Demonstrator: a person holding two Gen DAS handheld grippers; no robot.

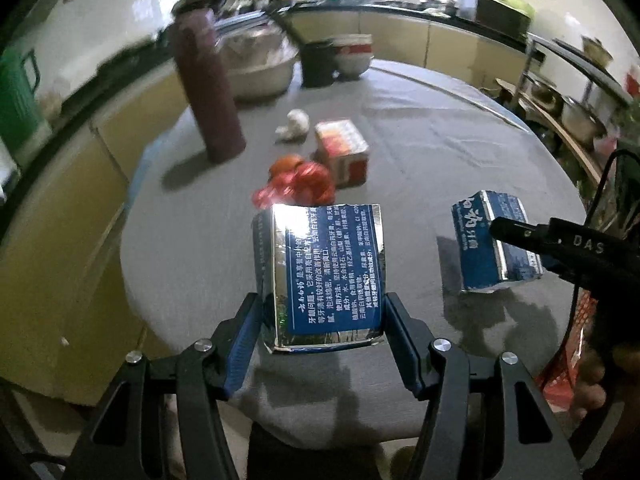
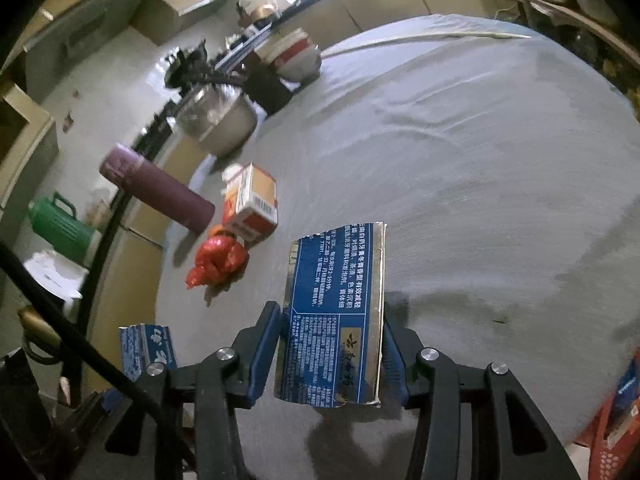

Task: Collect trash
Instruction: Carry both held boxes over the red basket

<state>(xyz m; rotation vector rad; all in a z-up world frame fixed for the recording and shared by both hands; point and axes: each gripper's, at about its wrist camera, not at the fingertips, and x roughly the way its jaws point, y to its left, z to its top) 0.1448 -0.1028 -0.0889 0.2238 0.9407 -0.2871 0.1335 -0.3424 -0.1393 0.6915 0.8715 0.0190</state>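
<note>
In the left wrist view, the left tongs [image 1: 322, 320] stand part open, their blue ribbed pads pressed on a torn, glossy blue-and-silver box [image 1: 320, 272] above the grey cloth tabletop [image 1: 440, 140]; beyond lie a crumpled red bag [image 1: 304, 184], an orange carton [image 1: 342, 148], a matte maroon flask [image 1: 208, 92] and a steel basin [image 1: 260, 64], its contents too blurred to tell. In the right wrist view, the right tongs [image 2: 332, 352] clamp a second box piece [image 2: 336, 312], foil-edged and flattened, over the tabletop.
</note>
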